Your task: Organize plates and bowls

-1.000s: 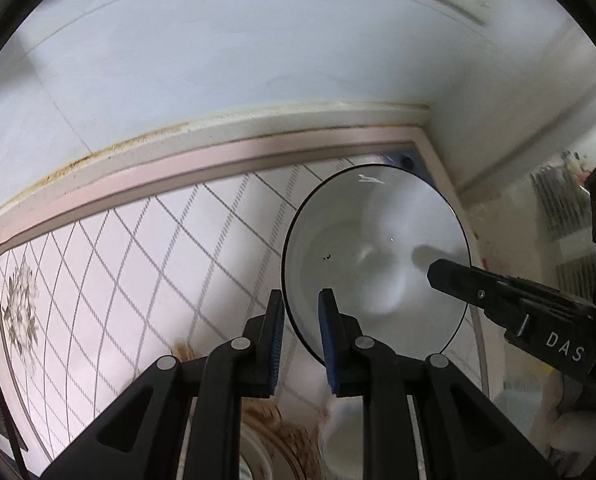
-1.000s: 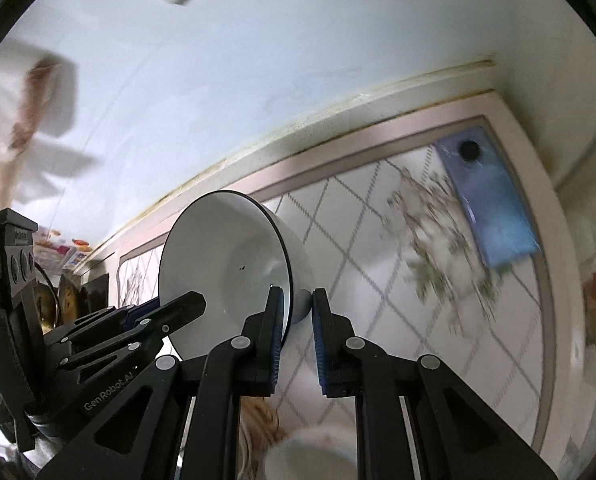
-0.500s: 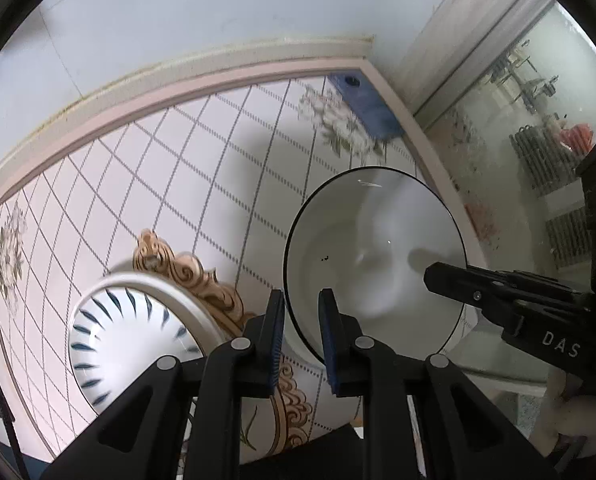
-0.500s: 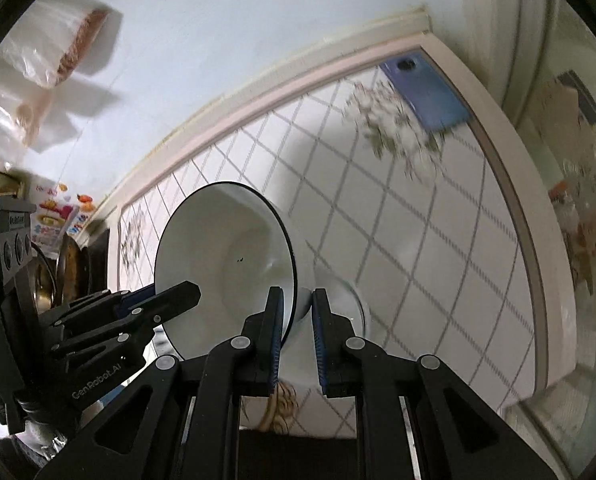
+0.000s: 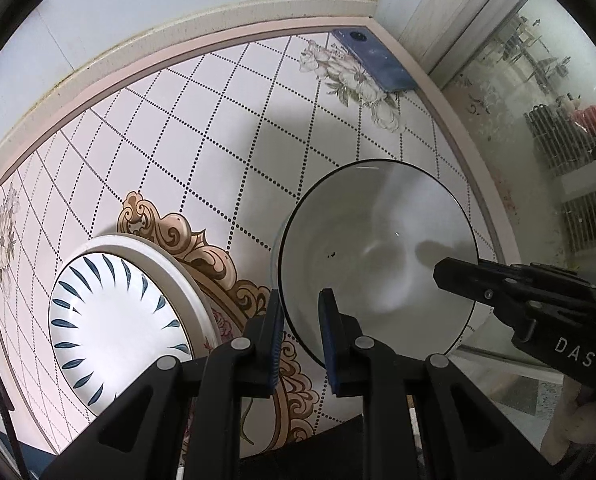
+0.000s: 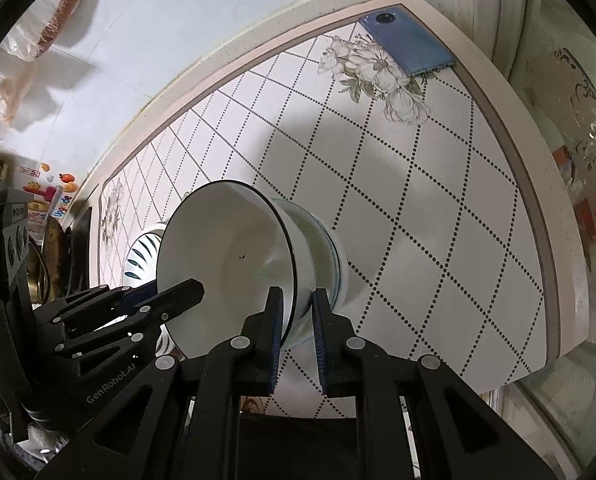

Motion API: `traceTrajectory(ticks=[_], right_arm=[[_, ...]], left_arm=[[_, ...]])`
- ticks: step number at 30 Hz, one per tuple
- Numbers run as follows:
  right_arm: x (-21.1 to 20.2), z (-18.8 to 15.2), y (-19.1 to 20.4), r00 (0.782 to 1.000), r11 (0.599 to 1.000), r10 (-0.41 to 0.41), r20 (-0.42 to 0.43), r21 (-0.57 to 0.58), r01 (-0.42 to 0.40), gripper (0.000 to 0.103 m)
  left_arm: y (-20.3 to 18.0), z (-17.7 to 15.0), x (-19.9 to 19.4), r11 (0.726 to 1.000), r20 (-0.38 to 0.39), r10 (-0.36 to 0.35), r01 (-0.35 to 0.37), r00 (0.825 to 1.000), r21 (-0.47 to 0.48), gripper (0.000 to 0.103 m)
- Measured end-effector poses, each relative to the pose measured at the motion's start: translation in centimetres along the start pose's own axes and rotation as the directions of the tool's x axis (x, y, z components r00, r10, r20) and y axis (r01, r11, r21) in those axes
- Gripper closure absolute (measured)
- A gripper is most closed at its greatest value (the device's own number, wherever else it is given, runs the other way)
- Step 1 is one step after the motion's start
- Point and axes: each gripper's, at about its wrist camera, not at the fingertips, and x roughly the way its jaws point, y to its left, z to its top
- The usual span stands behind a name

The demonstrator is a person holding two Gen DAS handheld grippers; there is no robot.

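Observation:
A white bowl [image 5: 377,260] [image 6: 226,264] with a thin dark rim is held from two sides. My left gripper [image 5: 301,300] is shut on its left rim, and it shows in the right wrist view as a black finger [image 6: 196,290] inside the bowl. My right gripper [image 6: 296,296] is shut on the opposite rim, with one finger [image 5: 441,270] reaching into the bowl. Directly beneath sits a second bowl [image 6: 325,252] with a blue line on its wall. I cannot tell whether the two bowls touch. A plate [image 5: 118,320] [image 6: 142,252] with blue leaf strokes lies to the left on a wider white plate [image 5: 166,248].
The tiled table [image 5: 202,128] runs back to a pale wall. A blue phone [image 5: 373,60] [image 6: 409,44] lies in the far right corner. The table's curved edge [image 6: 537,216] is close on the right, with a glass door [image 5: 537,100] beyond it.
Both grippers carried the bowl across the table and lower, toward its right edge. The patterned plate and the second bowl have come into view.

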Motion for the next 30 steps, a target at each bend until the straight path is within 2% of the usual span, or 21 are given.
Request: traceTrajectory(ticks=[15, 26, 30], right_arm=[[2.8, 0.5, -0.4, 0.999, 1.000, -0.012, -0.048, -0.016, 0.011, 0.087], [3.0, 0.9, -0.1, 0.998, 0.999, -0.037, -0.056, -0.041, 0.035, 0.087], [3.0, 1.0, -0.5, 0.998, 1.000, -0.020, -0.063, -0.017, 0.019, 0.086]], left_arm=[[0.4, 0.3, 1.9, 0.999, -0.035, 0.032, -0.033, 0.999, -0.003, 0.088], [0.1, 0.4, 2.3, 0.999, -0.038, 0.053, -0.053, 0.998, 0.003, 0.088], [0.3, 0.4, 2.3, 0.999, -0.050, 0.041, -0.042, 0.998, -0.015, 0.088]])
